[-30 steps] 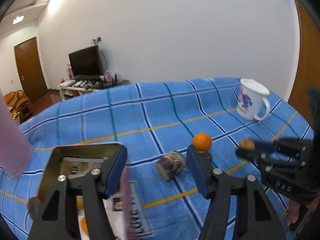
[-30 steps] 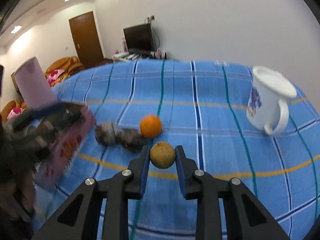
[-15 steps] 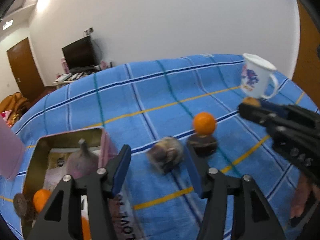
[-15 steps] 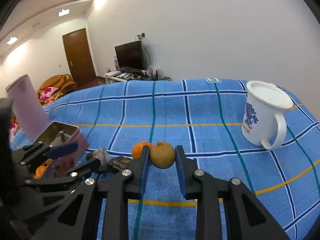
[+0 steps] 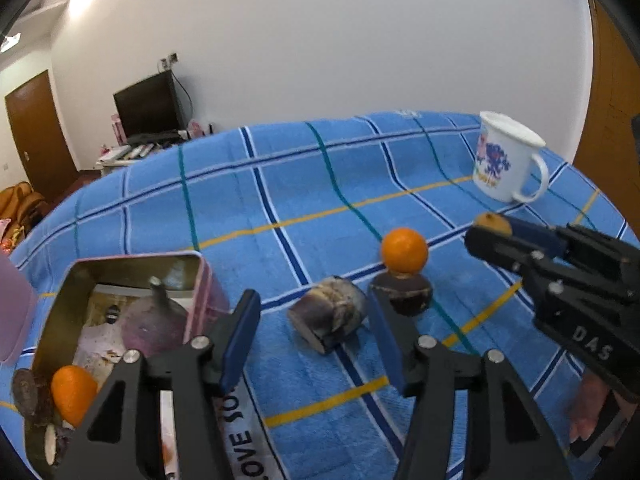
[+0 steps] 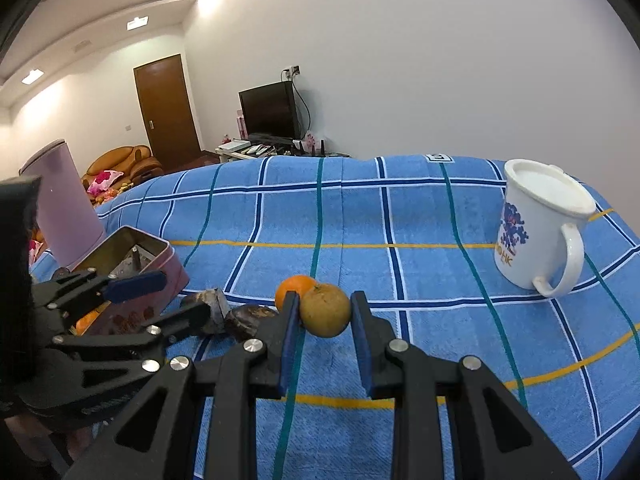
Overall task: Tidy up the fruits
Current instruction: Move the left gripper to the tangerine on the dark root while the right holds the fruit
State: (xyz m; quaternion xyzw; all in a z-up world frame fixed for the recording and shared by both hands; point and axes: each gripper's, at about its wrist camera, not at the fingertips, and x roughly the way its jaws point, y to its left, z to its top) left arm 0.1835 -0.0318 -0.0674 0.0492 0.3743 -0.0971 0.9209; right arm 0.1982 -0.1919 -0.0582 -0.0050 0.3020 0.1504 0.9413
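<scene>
My right gripper [image 6: 325, 309] is shut on a brownish-yellow fruit [image 6: 325, 310] and holds it above the blue checked cloth; the gripper also shows in the left wrist view [image 5: 490, 226]. My left gripper [image 5: 314, 322] is open and empty, its jaws either side of a cut dark mangosteen piece [image 5: 330, 318]. A bright orange [image 5: 404, 250] rests against a dark round fruit [image 5: 402, 294] just behind. A pink tin [image 5: 120, 312] at the left holds a purple fruit [image 5: 154, 322], an orange [image 5: 72, 394] and dark pieces.
A white mug [image 6: 540, 226] with a blue print stands at the right on the cloth [image 6: 360, 216]. A pink cylinder container [image 6: 64, 204] stands behind the tin at the left. A wall, TV and door lie beyond the table.
My right gripper has lifted the brownish fruit off the cloth. My left gripper has moved from over the tin to around the cut mangosteen piece.
</scene>
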